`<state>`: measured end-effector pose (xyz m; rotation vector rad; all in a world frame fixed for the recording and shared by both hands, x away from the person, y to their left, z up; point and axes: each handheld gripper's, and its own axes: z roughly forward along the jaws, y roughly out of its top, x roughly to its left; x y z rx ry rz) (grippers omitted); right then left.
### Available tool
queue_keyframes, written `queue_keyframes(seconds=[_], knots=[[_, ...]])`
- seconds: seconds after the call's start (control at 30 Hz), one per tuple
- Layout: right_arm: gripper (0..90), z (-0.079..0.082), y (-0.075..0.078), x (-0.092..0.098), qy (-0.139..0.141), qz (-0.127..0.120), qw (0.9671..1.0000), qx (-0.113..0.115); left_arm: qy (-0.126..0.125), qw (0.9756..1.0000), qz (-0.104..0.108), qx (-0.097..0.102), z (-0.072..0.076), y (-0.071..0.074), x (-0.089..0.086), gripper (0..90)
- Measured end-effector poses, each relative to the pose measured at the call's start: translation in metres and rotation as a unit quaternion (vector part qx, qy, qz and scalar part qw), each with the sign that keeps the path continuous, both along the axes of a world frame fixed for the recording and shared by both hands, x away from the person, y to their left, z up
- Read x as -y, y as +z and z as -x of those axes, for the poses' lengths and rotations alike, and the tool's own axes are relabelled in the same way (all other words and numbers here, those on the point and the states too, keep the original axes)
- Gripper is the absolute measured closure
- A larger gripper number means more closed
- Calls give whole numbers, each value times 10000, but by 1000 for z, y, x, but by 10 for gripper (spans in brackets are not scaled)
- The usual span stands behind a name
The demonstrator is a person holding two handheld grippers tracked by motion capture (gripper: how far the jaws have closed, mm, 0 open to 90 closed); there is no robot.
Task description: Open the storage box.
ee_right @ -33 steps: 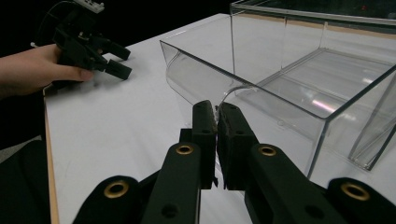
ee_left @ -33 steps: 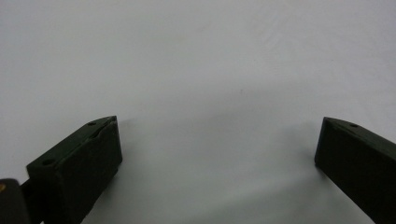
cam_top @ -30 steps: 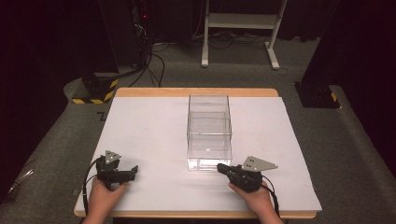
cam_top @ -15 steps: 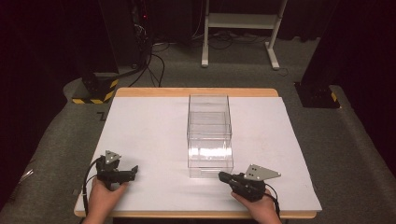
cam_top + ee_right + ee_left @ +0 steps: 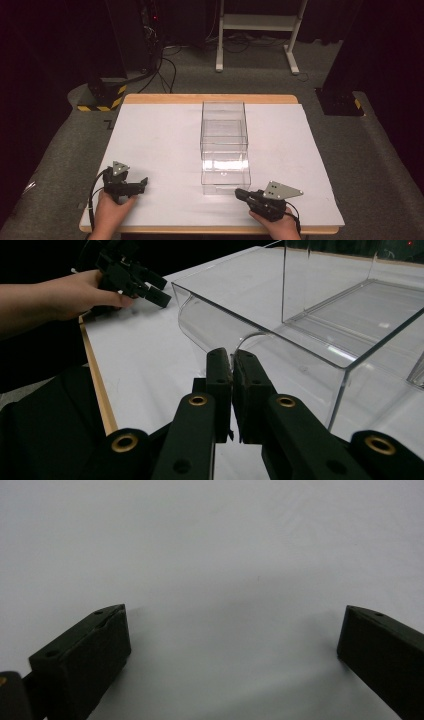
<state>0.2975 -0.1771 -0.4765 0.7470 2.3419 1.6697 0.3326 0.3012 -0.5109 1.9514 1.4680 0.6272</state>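
Note:
A clear plastic drawer [image 5: 225, 172] stands pulled out toward me from its clear housing [image 5: 223, 125] in the middle of the white table [image 5: 160, 130]. My right gripper [image 5: 238, 193] is at the drawer's near front wall. In the right gripper view its jaws [image 5: 231, 357] are pressed together at the curved front lip of the drawer [image 5: 280, 340]. My left gripper [image 5: 144, 183] rests at the table's near left, pointing right. Its jaws [image 5: 232, 625] stand wide apart over bare white surface, holding nothing. The left gripper [image 5: 160, 295] and its hand also show far off in the right gripper view.
The table's wooden edge [image 5: 210, 98] borders the white top. Beyond it lie grey carpet, a black stand with yellow-black tape [image 5: 102, 95], cables, and a white frame's legs [image 5: 257, 22]. Open table surface lies on both sides of the drawer unit.
My right gripper has drawn back toward the near edge, and the drawer's front has come out with it. The left gripper has stayed put.

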Motion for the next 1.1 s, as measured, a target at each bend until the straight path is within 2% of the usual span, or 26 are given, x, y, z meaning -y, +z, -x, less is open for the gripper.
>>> queue_keyframes(seconds=[0.4, 0.43, 0.77, 0.9, 0.97, 1.03, 1.07, 1.1], knots=[[847, 1, -1, -2, 44, -52, 10000, 24, -6, 10000, -6, 0, 0, 0, 0, 8], [816, 2, 0, -1, 24, -76, 9999, 63, -3, 10000, -3, 0, 0, 0, 0, 8], [786, 8, 13, 10, -165, -158, 9990, 377, -4, 10000, -1, 1, 0, 0, 0, 8], [767, 7, 19, 16, -311, -233, 9978, 546, -5, 10000, -1, 1, 0, 0, 0, 8], [742, 5, 22, 22, -519, -307, 9960, 655, -4, 10000, 0, 1, 0, 0, 0, 8], [735, 5, 23, 24, -570, -308, 9956, 679, -9, 10000, -8, 2, 0, 0, 0, 8], [713, 2, 24, 29, -765, -343, 9939, 722, -8, 10000, -4, 1, 0, 0, 0, 8], [709, 1, 24, 31, -833, -348, 9932, 739, -8, 10000, -3, 1, 0, 0, 0, 8]])
